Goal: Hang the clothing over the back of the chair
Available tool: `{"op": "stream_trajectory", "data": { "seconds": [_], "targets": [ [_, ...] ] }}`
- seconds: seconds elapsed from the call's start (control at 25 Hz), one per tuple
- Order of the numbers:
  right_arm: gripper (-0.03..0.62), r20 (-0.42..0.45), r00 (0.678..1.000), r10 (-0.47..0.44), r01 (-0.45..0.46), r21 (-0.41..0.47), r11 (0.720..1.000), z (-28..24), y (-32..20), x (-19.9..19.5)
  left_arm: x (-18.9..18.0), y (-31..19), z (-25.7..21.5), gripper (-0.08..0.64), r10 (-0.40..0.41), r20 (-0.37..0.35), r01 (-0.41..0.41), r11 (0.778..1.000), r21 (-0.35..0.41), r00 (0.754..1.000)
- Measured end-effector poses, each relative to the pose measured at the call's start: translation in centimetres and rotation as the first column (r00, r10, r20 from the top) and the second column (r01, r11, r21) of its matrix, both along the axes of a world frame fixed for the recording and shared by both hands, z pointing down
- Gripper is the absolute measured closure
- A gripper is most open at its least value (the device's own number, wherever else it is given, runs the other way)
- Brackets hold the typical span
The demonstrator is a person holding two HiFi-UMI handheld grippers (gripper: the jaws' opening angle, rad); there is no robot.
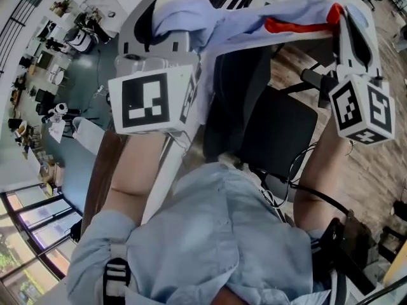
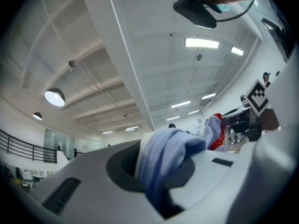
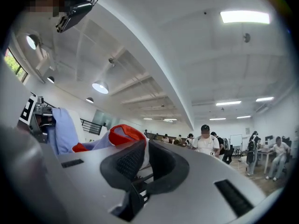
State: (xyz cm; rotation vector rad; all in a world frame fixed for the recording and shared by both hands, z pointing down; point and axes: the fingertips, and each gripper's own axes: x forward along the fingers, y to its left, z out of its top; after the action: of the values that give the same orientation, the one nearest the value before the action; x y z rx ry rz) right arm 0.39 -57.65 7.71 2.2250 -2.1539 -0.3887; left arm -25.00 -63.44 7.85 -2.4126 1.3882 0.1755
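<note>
A big open hall lies around the scene; its white ceiling (image 2: 154, 45) is ribbed with beams and carries long strip lights (image 2: 201, 43) and round hanging lamps (image 2: 54, 96); a dark railing (image 2: 23, 148) runs along an upper level at one side. In the head view the floor (image 1: 375, 164) is wood plank on the right and grey-green on the left, where cluttered desks (image 1: 57, 43) stand; windows (image 1: 25, 234) show at the lower left. Several people (image 3: 205, 141) stand far off in the right gripper view.

A black chair (image 1: 273, 132) stands just in front of the person, its seat under the raised arms. A pale blue shirt (image 1: 273, 14) with a red collar (image 1: 299, 25) is stretched level between the two grippers, above the chair; a fold of it hangs down by the chair back, and contact there cannot be told.

The left gripper (image 2: 161, 169) has its jaws closed tight on a bunched blue fold of the shirt; the cloth swells out over the dark pads. The right gripper (image 3: 142, 164) has its jaws pressed together on a thin pale edge of the shirt, with the collar puffed up just behind them. Each gripper bears a marker cube (image 1: 149, 100) facing the head camera.
</note>
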Motion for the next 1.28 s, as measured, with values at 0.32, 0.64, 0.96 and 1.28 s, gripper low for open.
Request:
{"op": "stream_trajectory", "data": {
  "seconds": [0.32,0.64,0.96,1.28],
  "targets": [
    [0.563,0.072,0.997,-0.028,0.039,-0.146,0.989,10.9,0.6,-1.2,-1.5,0.7,8.5,0.532,-0.047,0.071,0.058,0.984,-0.171,0.996],
    [0.56,0.155,0.981,-0.121,0.16,-0.275,0.948,21.1,1.0,-6.2,-2.6,2.7,15.7,0.532,-0.075,0.088,0.097,0.956,-0.278,0.993],
    [0.554,0.198,0.964,-0.178,0.233,-0.302,0.924,24.1,1.2,-8.9,-2.3,4.2,19.9,0.526,0.024,0.065,0.008,0.891,-0.454,0.998],
    [0.457,0.237,0.948,-0.211,0.283,-0.326,0.902,25.5,2.4,-10.1,-1.3,6.8,22.2,0.328,0.093,0.06,-0.049,0.854,-0.517,0.994]
  ]
}}
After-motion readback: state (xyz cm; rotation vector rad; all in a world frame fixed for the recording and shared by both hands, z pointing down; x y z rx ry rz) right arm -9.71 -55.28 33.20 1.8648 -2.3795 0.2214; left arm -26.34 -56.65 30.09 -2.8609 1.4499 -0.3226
